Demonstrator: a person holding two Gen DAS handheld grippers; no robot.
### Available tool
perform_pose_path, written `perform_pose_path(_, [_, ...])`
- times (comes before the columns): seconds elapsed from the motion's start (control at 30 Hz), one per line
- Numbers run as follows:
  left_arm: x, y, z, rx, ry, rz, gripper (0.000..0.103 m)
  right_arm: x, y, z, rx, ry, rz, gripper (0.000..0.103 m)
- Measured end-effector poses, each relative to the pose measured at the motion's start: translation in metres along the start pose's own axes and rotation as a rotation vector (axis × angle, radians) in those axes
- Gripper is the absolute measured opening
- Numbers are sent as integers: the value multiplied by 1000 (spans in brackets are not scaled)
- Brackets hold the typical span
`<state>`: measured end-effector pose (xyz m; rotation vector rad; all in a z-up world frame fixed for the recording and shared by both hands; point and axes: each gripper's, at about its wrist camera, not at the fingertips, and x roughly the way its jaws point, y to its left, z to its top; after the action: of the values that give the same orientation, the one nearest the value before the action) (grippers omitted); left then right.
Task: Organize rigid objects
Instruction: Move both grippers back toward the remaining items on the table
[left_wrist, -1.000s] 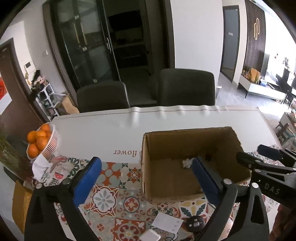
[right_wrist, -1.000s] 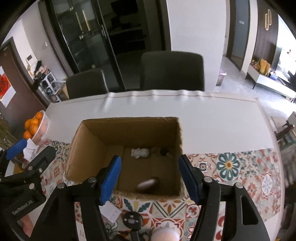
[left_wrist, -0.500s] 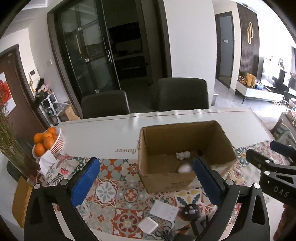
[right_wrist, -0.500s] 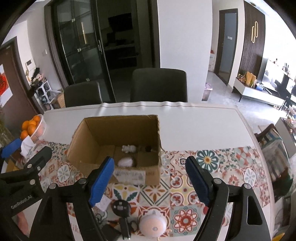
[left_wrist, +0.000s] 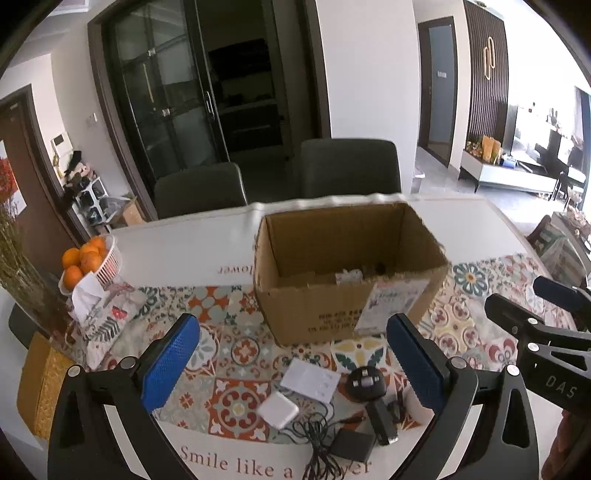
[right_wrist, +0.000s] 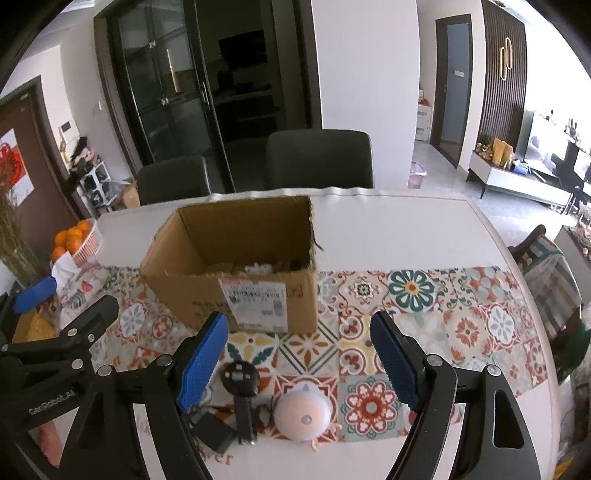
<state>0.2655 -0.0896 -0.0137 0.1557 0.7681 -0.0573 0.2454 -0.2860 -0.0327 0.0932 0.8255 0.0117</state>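
Observation:
An open cardboard box (left_wrist: 332, 306) (right_wrist: 207, 302) stands on the patterned runner, with a small white object (left_wrist: 349, 276) (right_wrist: 258, 267) showing over its front wall. Loose items lie in front of it by the near table edge: a flat white square (left_wrist: 310, 380), a white charger (left_wrist: 277, 409), a black round plug (left_wrist: 365, 382) (right_wrist: 239, 376), a black adapter with cable (left_wrist: 351, 448) and a white dome light (right_wrist: 303, 408). My left gripper (left_wrist: 291, 325) hangs open above these items, holding nothing. My right gripper (right_wrist: 298, 319) is also open and empty, above the dome light.
A basket of oranges (left_wrist: 88, 258) and a tissue pouch (left_wrist: 92, 299) sit at the table's left end. Two dark chairs (left_wrist: 347, 170) stand behind the white table (right_wrist: 388, 229). Each gripper shows at the side of the other's view.
Both grippers have drawn back from over the box toward the near table edge. A small rounded object dropped from the right gripper into the box, and its jaws have widened.

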Motion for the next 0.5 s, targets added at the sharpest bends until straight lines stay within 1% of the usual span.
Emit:
perform_pose_path(0.3, [19,-10,-35,30,98,-5,103,20,-2,-38,-18,117,18,79])
perform_pose_path(0.5, [38,-15,-62,43,189,-13,103,40,0,-64,-51,212,25,79])
